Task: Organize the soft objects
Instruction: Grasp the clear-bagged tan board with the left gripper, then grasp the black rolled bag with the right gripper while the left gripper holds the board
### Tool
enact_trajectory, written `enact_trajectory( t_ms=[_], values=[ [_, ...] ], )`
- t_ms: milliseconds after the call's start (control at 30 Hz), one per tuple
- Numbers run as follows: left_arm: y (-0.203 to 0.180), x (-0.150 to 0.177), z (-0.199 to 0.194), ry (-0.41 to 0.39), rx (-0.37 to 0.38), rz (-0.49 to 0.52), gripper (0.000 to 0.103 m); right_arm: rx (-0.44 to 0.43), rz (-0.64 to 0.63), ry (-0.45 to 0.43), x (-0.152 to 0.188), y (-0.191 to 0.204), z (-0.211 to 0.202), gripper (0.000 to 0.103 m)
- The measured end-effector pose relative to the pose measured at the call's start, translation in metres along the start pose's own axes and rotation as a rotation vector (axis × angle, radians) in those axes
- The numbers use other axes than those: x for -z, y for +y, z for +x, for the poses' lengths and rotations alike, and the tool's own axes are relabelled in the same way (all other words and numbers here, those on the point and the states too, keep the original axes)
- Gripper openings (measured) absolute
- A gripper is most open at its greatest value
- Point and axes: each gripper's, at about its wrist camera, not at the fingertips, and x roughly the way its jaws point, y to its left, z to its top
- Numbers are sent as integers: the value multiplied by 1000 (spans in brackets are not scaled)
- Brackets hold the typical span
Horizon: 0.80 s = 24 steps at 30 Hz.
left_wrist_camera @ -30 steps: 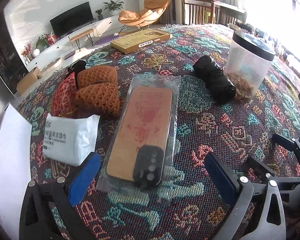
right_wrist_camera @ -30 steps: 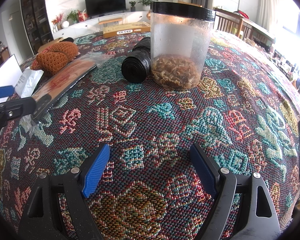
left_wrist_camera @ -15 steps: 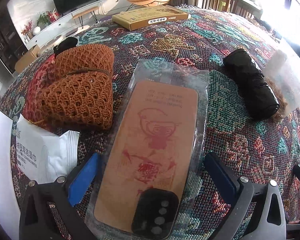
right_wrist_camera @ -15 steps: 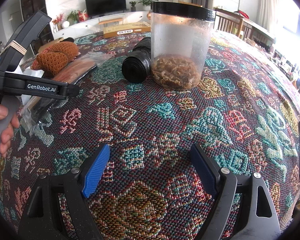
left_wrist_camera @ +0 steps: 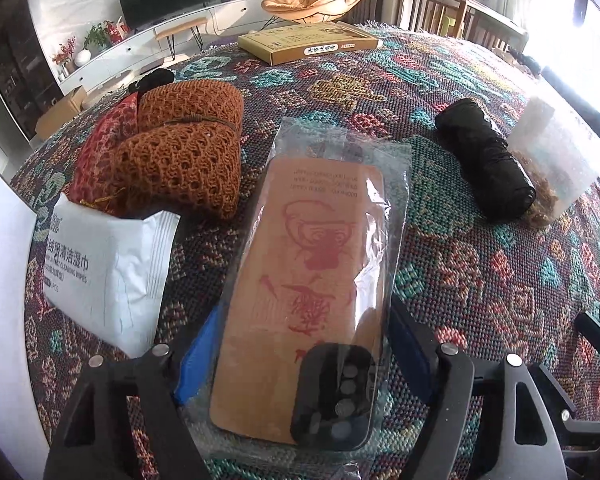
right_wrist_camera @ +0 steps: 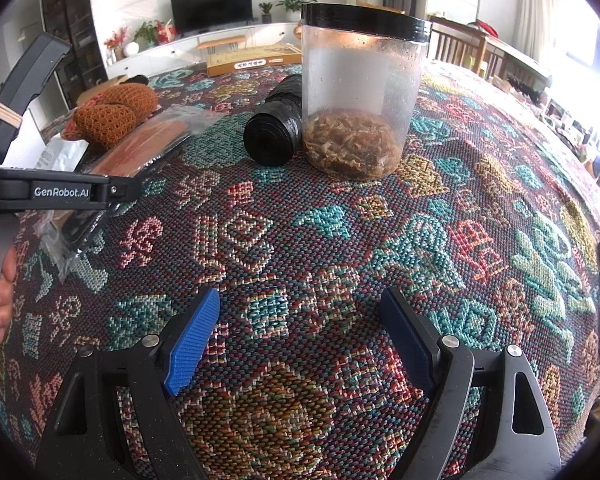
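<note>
Woven cloth under us, with plastics, knit and card on top.

We see a coarse, matt multicoloured woven tablecloth (right_wrist_camera: 340, 240); a glossy, crinkled clear plastic sleeve (left_wrist_camera: 324, 264) over a smooth tan card; an open-mesh orange knit bundle (left_wrist_camera: 184, 148); a matt white wipes packet (left_wrist_camera: 104, 276); a shiny, wrinkled black plastic-film roll (right_wrist_camera: 278, 128); a cloudy plastic jar (right_wrist_camera: 360, 92) with a black lid; a yellow cardboard box (left_wrist_camera: 308, 42); and ribbed blue pads (right_wrist_camera: 192, 340).

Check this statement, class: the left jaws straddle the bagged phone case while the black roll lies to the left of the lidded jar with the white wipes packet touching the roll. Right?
Not quite. The white wipes packet touches no black roll; in the left wrist view it lies across the bagged phone case from it, beside the orange knitted bundle. The rest stands: the roll lies left of the lidded jar.
</note>
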Motion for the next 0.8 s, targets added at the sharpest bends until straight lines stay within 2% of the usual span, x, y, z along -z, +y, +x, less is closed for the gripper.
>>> enact_trajectory(
  t_ms=[200,333,467,533,700,800],
  values=[
    [-7,80,-46,-37,-60,-25,77,0,0,0,0,0,0,85],
    [3,124,-71,-84,-87,-69,77,-9,4,-1,0,0,0,85],
    [28,137,-89,-154,-138,-124,77,-84,71,-24,-4,-7,-7,84],
    [45,138,-91,-172,-136,-165,77,-96,62,-50,-14,-2,-10,84],
    [71,144,-75,-147,-100,-257,77,-65,-78,-68,-68,40,-3,83],
    [78,153,-82,-165,-122,-269,77,-163,-191,-48,-94,75,-4,82]
  ],
)
